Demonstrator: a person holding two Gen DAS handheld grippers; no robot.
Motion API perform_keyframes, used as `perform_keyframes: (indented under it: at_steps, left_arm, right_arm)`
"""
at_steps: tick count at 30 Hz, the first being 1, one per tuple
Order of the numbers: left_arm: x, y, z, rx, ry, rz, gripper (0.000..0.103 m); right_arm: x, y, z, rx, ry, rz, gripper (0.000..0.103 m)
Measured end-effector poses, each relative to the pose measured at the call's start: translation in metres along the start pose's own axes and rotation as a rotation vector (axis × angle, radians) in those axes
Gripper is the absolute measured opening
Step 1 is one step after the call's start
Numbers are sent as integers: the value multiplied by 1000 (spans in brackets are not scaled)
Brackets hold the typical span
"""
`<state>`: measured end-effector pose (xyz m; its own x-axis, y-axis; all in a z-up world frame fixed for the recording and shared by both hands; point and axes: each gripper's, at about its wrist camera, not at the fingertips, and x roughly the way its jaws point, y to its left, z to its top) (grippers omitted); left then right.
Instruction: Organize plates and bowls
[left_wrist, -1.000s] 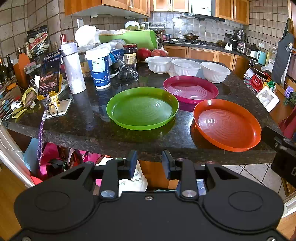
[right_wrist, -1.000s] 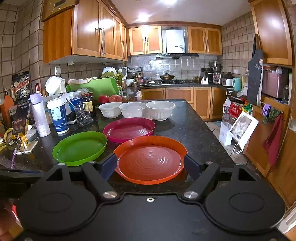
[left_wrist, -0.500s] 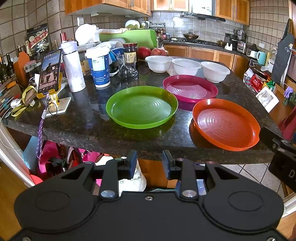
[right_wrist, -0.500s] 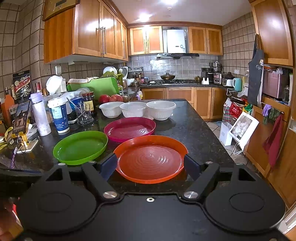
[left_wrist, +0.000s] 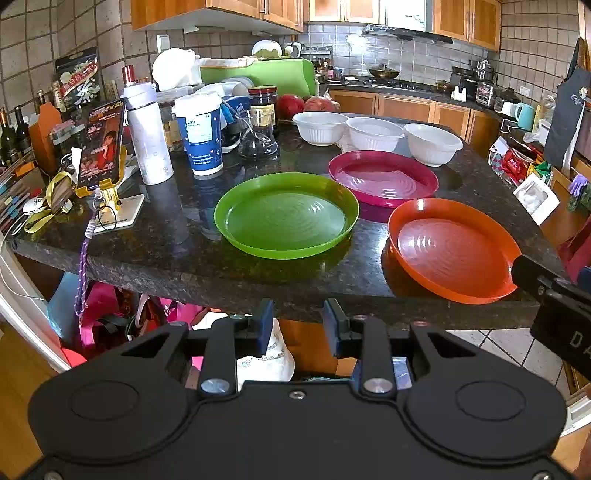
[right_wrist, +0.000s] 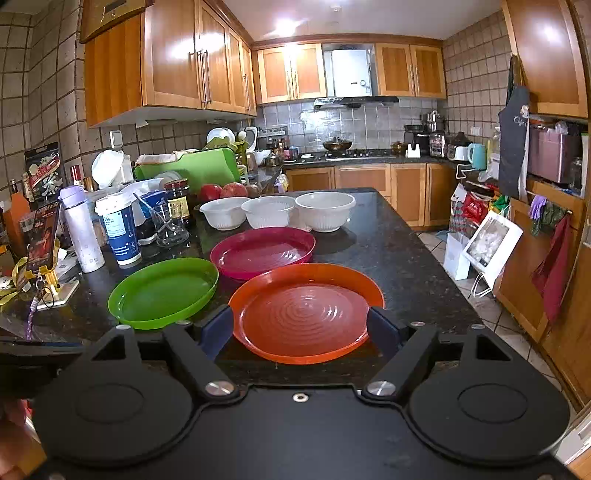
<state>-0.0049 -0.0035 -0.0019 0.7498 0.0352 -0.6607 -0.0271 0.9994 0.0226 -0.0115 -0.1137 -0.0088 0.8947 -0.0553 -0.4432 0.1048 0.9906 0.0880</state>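
Speckled dark granite forms the glossy countertop (left_wrist: 166, 240), which mirrors what stands on it, with wooden cabinets and a tiled wall behind. Three round plastic plates lie flat on the stone, each shallow with a raised rim and concentric rings moulded into the base: a green plate (left_wrist: 286, 216) toward the left, a magenta plate (left_wrist: 383, 178) behind it to the right, and an orange plate (right_wrist: 306, 312) nearest the counter's front edge. The magenta plate's front rim lies just beside the other two; whether they touch I cannot tell. Three white bowls (left_wrist: 373, 133) with ribbed outer walls stand upright in a row behind the plates, close side by side.

At the left end are a white insulated bottle (left_wrist: 147, 134), a blue-and-white paper cup (left_wrist: 199, 134) with a lid, a dark jar (left_wrist: 263, 101), a clear glass carafe (left_wrist: 257, 134), and a phone (left_wrist: 101, 144) propped on a yellow stand.

The left gripper (left_wrist: 298, 323) hangs below and in front of the counter edge, its blue-padded jaws parted by a narrow gap with nothing between them. The right gripper (right_wrist: 300, 328) is at the counter's front edge with its jaws spread wide, one to each side of the orange plate's near half, apparently clear of the rim.
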Motion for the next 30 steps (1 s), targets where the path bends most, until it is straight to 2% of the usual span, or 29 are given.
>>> perform_keyframes:
  at_steps: [6,12,18,22,26,30]
  left_arm:
    - [5,5,3,-10,18,-25,41]
    - [11,9,8,-33,52,-63,41]
    - [23,18,17,-79,69,-106,41]
    - [34,23,23,-79,93,-192,41]
    - [47,29,27,-117,112,-251,41]
    - [62,34,32,-150,144,-250,41]
  right_arm:
    - [11,-1,1,17,18,20,83]
    - [18,-3,2,35,-1,46,83]
    - [30,2,5,24,-81,22,80]
    - [38,8,9,-1,-145,15,75]
    - [48,10,18,10,-193,11,75]
    - [60,12,28,18,-209,33,75]
